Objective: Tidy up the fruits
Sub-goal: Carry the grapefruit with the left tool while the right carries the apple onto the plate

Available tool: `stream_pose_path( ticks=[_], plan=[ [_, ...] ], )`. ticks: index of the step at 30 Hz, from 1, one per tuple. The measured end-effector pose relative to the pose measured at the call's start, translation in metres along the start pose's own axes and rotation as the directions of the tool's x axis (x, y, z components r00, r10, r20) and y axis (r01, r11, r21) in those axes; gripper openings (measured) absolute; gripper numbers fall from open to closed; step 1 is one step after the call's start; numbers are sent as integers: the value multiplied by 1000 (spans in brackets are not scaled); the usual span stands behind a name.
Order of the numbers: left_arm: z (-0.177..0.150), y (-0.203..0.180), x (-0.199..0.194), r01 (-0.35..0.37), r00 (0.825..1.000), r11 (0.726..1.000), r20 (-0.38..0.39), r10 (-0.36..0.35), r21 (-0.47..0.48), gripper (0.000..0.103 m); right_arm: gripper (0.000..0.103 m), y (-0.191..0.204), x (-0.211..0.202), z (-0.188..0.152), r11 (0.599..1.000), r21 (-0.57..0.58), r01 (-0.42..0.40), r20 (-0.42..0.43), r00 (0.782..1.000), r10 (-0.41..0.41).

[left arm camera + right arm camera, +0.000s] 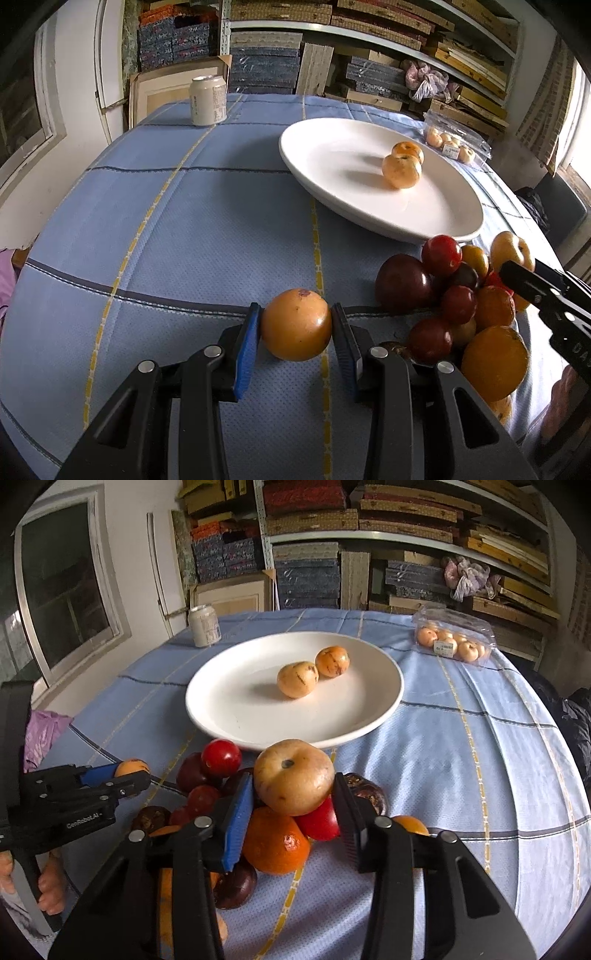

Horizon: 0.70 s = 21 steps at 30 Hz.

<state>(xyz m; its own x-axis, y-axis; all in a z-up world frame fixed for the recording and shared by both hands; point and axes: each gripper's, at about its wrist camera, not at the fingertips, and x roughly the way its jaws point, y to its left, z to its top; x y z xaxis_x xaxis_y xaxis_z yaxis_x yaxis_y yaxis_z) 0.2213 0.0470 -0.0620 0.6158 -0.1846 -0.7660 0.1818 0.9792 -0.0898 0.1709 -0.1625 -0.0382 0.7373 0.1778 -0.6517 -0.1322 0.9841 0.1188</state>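
My left gripper (296,325) is shut on an orange-yellow fruit (296,324), low over the blue tablecloth, left of the fruit pile (454,295). My right gripper (294,788) is shut on a pale yellow fruit (293,777) above the pile (273,842) of red, dark purple and orange fruits. The white plate (236,716) beyond the pile holds two yellow fruits (297,680) side by side; it also shows in the left wrist view (325,155). The right gripper (517,275) shows in the left wrist view, the left gripper (125,771) in the right wrist view.
A pale drink can (207,100) stands at the table's far left. A clear plastic pack of small fruits (452,642) lies at the far right. Shelves of stacked boxes (369,554) fill the wall behind. A blue checked tablecloth (184,236) covers the table.
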Motion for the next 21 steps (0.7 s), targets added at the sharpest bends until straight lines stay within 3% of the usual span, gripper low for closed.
stream_pose_path(
  ticks=[5,12,15,21],
  plan=[
    [0,-7,-13,18,998,999,64,-20,28,39,42,-6,-19,-1,1000,15,25,61,998,-26],
    [8,-16,-20,19,995,999,99,-23,39,39,42,-19,-26,0,997,74,20,67,997,-25],
    [30,-17,-26,34,993,999,108,-36,23,38,42,-26,-28,8,995,104,5,66,998,-12],
    [89,-27,-20,7,990,1000,144,-7,-2,38,42,-36,-28,60,991,136,-8,102,995,-6]
  ],
)
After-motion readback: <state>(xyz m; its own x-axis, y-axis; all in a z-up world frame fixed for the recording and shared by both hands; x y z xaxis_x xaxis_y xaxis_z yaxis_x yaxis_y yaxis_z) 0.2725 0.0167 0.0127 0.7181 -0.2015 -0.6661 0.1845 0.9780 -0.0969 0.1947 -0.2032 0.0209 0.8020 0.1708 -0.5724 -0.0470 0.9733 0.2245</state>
